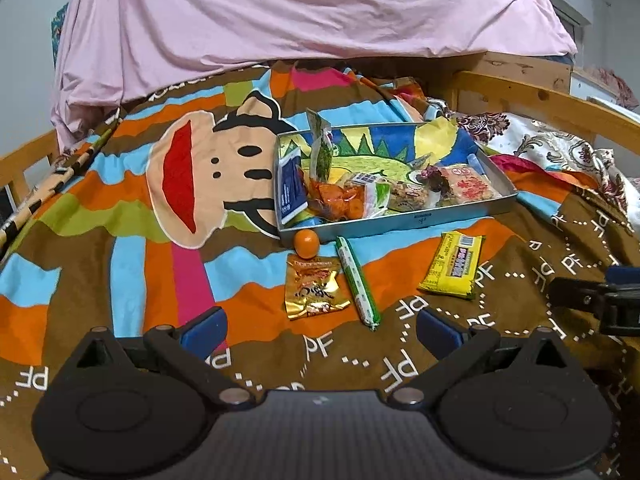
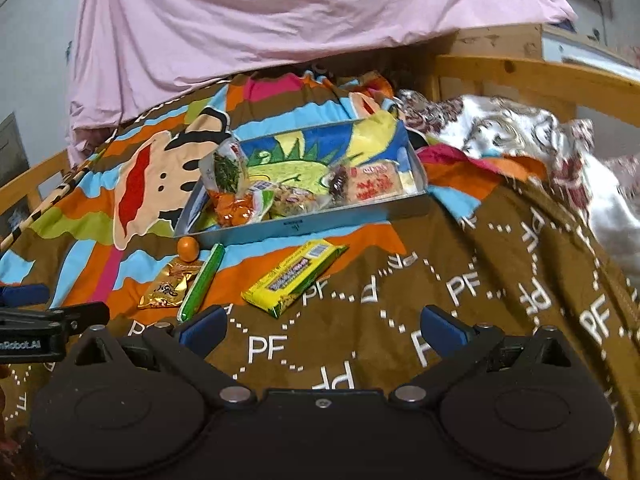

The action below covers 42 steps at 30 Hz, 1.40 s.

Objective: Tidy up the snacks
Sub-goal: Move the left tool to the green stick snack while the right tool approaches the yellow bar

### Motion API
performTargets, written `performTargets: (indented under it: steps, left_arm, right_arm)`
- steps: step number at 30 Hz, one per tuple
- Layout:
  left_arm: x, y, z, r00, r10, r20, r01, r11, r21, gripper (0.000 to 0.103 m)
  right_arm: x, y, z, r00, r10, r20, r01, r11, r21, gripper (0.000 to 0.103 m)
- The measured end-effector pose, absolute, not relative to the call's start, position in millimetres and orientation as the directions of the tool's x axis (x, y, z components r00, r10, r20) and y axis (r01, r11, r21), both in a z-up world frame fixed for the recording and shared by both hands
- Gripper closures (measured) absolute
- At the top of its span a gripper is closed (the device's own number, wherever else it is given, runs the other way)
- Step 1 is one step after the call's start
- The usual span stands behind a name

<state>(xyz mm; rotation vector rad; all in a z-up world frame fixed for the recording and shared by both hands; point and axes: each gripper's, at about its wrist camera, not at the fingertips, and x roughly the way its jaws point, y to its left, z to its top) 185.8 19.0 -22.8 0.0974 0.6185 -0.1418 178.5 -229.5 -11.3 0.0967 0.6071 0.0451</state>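
Observation:
A metal tin tray (image 1: pixel 400 225) (image 2: pixel 320 224) with a colourful picture inside sits on the bed and holds several snack packets. In front of it lie a small orange (image 1: pixel 306 243) (image 2: pixel 188 249), a gold snack packet (image 1: pixel 315 292) (image 2: pixel 170 285), a green stick snack (image 1: pixel 357 282) (image 2: pixel 202 282) and a yellow bar packet (image 1: pixel 454 264) (image 2: pixel 294 277). My left gripper (image 1: pixel 320 332) is open and empty, just short of the gold packet and green stick. My right gripper (image 2: pixel 322 330) is open and empty, just short of the yellow bar.
A cartoon monkey blanket (image 1: pixel 200 184) covers the bed. A pink sheet (image 1: pixel 300 12) hangs behind. A wooden bed rail (image 1: pixel 540 100) and floral fabric (image 1: pixel 552 148) lie to the right. The right gripper's fingers (image 1: pixel 592 300) show at the left view's right edge.

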Motion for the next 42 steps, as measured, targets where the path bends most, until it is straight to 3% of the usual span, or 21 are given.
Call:
performTargets:
  steps: [17,29,42]
  left_arm:
    - [209.4,4.2,-17.7,0.823,-0.051,-0.566,0.114,0.991,0.076,0.0]
    - [253.6,-6.1,-24.8,0.831,-0.043,-0.555,0.057,0.998,0.009,0.001]
    - [284.4,-14.1,-39.9,0.808,-0.061,-0.586,0.068,0.998,-0.011,0.001]
  right_arm:
    - [221.4,-225.6,-10.5,0.824,0.145,-0.548,-0.183,0.983,-0.016,0.001]
    - [257.2,-235.0,-19.6,0.838,0.066,-0.542,-0.083,0.997,-0.007,0.001]
    - [274.9,-231.8,-34.6,0.802,0.1,-0.589,-0.103,0.994,0.028,0.001]
